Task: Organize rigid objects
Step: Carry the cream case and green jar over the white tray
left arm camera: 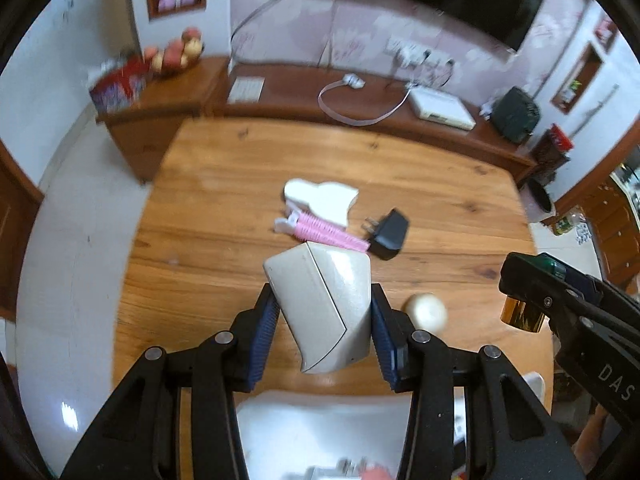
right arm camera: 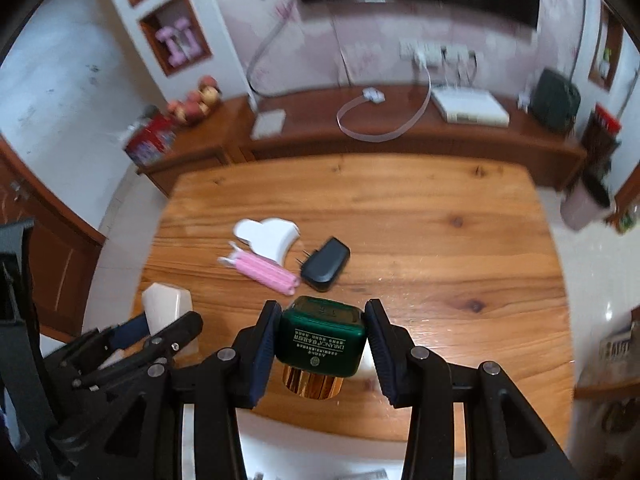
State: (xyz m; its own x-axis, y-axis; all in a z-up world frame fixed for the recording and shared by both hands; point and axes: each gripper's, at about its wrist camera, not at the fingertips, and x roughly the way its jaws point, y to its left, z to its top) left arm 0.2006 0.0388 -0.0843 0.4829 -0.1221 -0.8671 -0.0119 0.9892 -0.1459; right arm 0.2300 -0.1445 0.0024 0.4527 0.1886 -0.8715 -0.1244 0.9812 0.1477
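above a wooden table (left arm camera: 420,168), seen from the left wrist, the left gripper (left arm camera: 325,314) has its blue pads pressed on both sides of a beige, wedge-shaped box (left arm camera: 320,304), lifted clear of the surface. beyond it, near the table's middle, lie a white curved plastic piece (left arm camera: 320,198), a pink ribbed roller (left arm camera: 326,234) touching it, and a black plug adapter (left arm camera: 390,234) just beside the roller's end. a small cream round object (left arm camera: 427,313) sits toward the near edge. at the right edge of this view, the right gripper (left arm camera: 532,292) carries a green jar with a gold cap (left arm camera: 524,314).

from the right wrist, the right gripper (right arm camera: 322,338) is narrowly closed on the green jar (right arm camera: 322,338), its gold cap (right arm camera: 312,384) pointing toward the camera, held above the table's near edge. the white piece (right arm camera: 268,236), pink roller (right arm camera: 264,272) and black adapter (right arm camera: 326,264) lie together past it, around the table's middle. at lower left, the left gripper (right arm camera: 160,328) grips the beige box (right arm camera: 166,306).
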